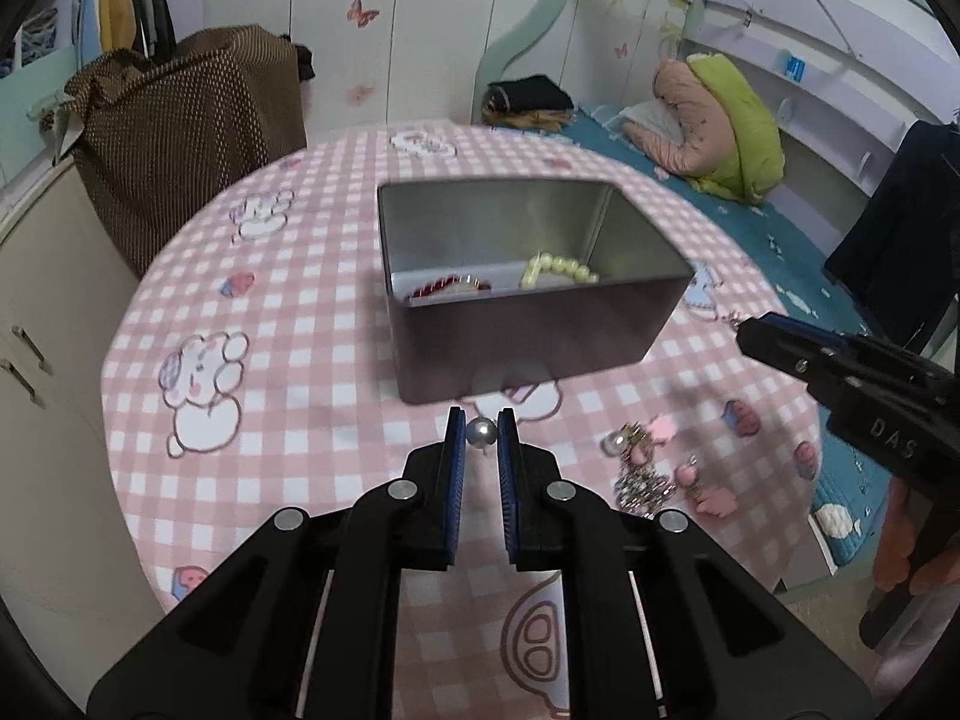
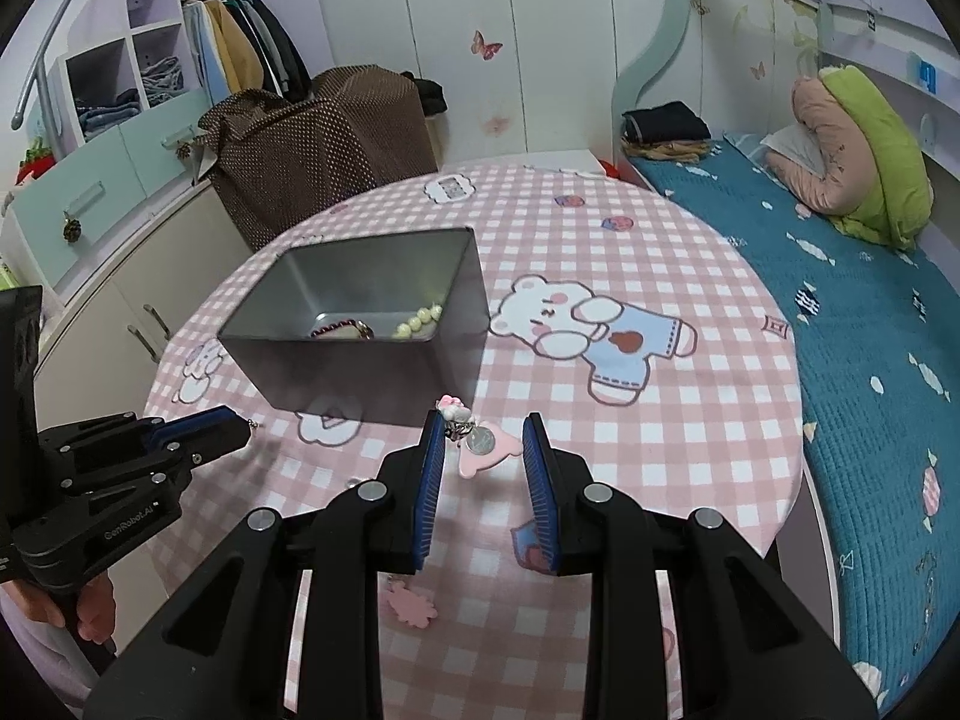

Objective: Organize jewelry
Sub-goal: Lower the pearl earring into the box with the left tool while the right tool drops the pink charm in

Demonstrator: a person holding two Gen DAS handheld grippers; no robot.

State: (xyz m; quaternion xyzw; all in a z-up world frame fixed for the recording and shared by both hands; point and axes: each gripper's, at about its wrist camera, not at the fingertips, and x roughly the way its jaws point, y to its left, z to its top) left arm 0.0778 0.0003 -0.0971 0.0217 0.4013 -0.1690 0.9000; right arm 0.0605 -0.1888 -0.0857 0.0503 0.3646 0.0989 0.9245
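A grey metal box (image 1: 540, 324) stands on the pink checked table; it also shows in the right wrist view (image 2: 354, 366). Inside lie a cream bead bracelet (image 1: 555, 270) and a red-rimmed piece (image 1: 447, 287). My left gripper (image 1: 481, 429) is shut on a silver bead earring (image 1: 481, 432), just in front of the box. My right gripper (image 2: 483, 435) is open above a pile of pink charms and silver jewelry (image 2: 474, 441), which also shows in the left wrist view (image 1: 648, 468). The right gripper is seen from the side in the left wrist view (image 1: 747, 333).
The round table's edge (image 2: 798, 420) drops off to a teal-covered bed (image 2: 870, 360) on the right. A brown dotted bag (image 1: 180, 132) and cabinets stand behind on the left. Another pink charm (image 2: 411, 603) lies near the front.
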